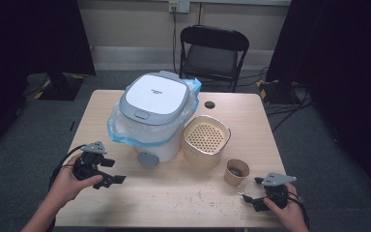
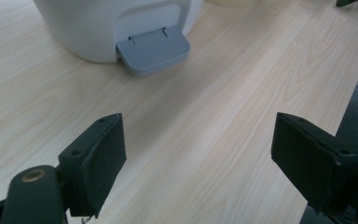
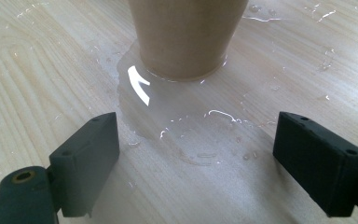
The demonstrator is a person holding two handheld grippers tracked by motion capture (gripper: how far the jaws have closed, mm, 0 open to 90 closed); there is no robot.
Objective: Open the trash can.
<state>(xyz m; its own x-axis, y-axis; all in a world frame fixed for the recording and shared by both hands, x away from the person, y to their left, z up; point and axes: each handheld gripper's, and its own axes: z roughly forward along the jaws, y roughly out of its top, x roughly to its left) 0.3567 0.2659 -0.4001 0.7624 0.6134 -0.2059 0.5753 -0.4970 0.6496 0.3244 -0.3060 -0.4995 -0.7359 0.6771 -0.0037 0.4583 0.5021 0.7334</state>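
A wooden counter [image 1: 140,193] seen from above. At its left, a hand holds the left claw [image 1: 118,180], jaws wide apart with nothing between them, hovering over bare wood just in front of a white bin [image 1: 152,113] lined with a blue bag; the bin's grey foot pedal [image 2: 153,50] lies ahead of the jaws. To the right stands a tan perforated container [image 1: 206,140], then a brown paper cup [image 1: 235,172] in a puddle of clear liquid [image 3: 182,126]. At far right, the right claw [image 1: 249,194], also wide and empty, sits near the cup.
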